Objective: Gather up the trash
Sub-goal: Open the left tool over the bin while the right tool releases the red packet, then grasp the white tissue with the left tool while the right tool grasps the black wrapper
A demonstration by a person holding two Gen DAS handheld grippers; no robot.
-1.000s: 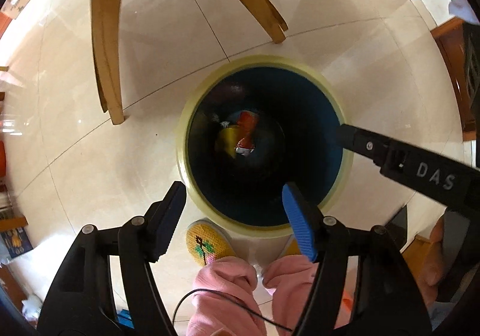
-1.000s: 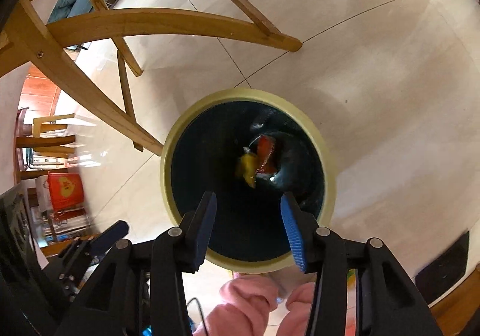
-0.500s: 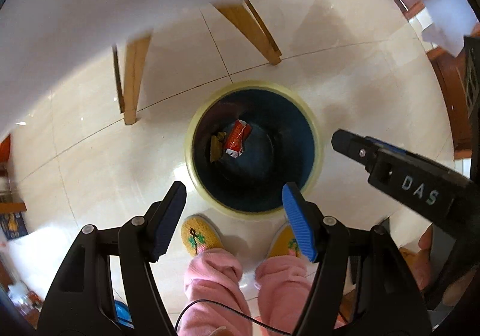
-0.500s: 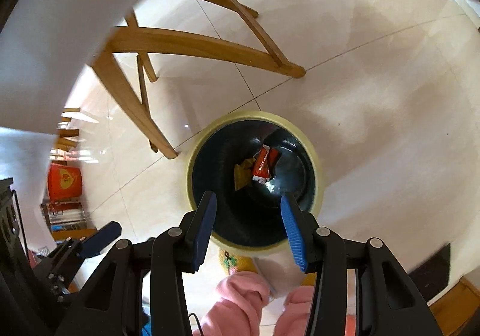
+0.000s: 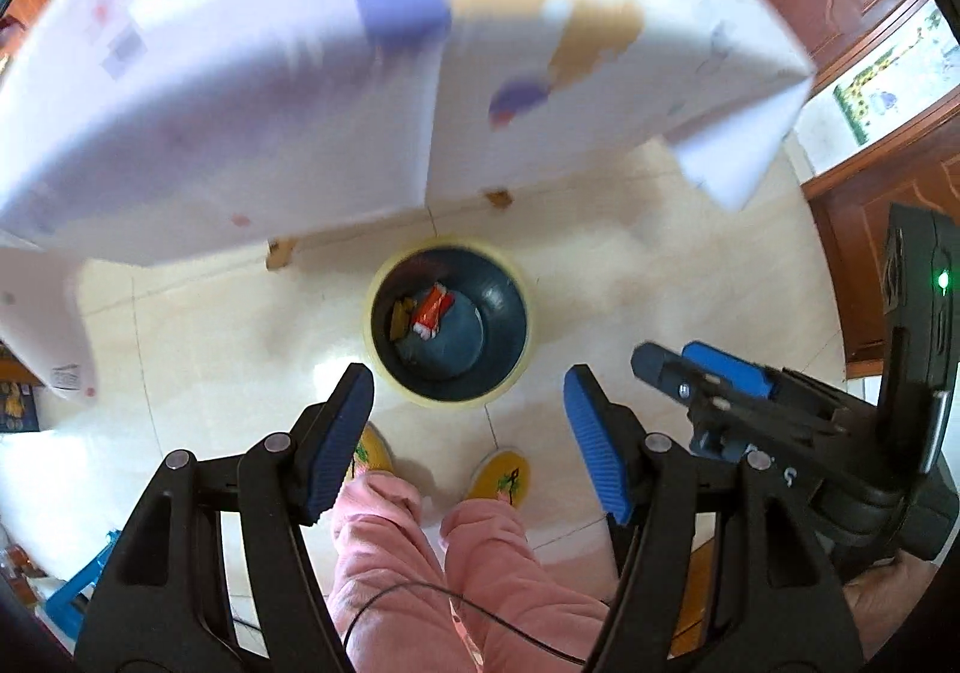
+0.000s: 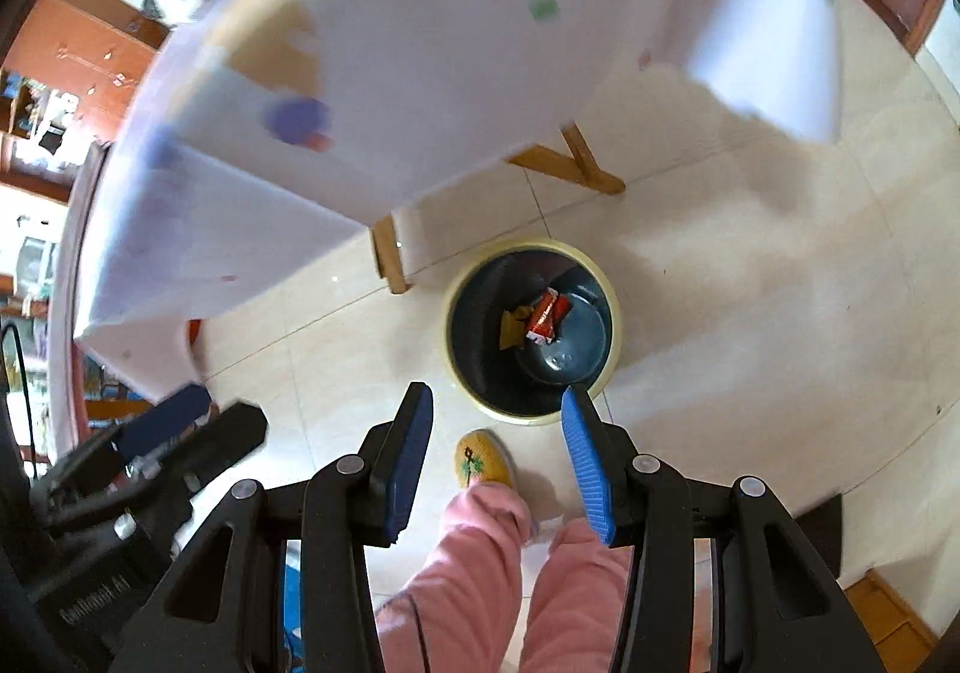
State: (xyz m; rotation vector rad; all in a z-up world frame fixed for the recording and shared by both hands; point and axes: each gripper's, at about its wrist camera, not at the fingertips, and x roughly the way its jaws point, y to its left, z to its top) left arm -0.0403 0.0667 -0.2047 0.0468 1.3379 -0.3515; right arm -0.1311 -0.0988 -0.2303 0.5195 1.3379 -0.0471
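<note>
Both grippers empty, jaws spread wide, both pointing down at the floor. Left gripper (image 5: pixel 468 403): the trash bin (image 5: pixel 522 307) sits on the tile floor (image 5: pixel 660 283) just ahead of the fingertips, centred between them, well below and not touching. Right gripper (image 6: pixel 495 415): same bin (image 6: pixel 609 307) ahead, offset slightly toward the right finger, whose tip overlaps the bin's near rim in the right wrist view; no contact visible. Bin is dark inside with a pale yellow rim, upright. Inside at the bottom: a red wrapper (image 5: pixel 432 307) and a yellow wrapper (image 5: pixel 399 319) just beside it, touching or nearly so. The right wrist view shows the same pair, red wrapper (image 6: pixel 546 316) and yellow wrapper (image 6: pixel 510 331). Desk (image 5: pixel 240 102) with a white cloth fills the area beyond the bin in both views, heavily blurred; coloured patches on it are unreadable. Wooden legs (image 6: pixel 387 253) show under the cloth edge, beyond and left of the bin. The person's pink trouser legs (image 5: pixel 480 571) and yellow slippers (image 5: pixel 501 475) are behind the fingertips, between gripper and bin. Each gripper appears at the edge of the other's view, side by side.
</note>
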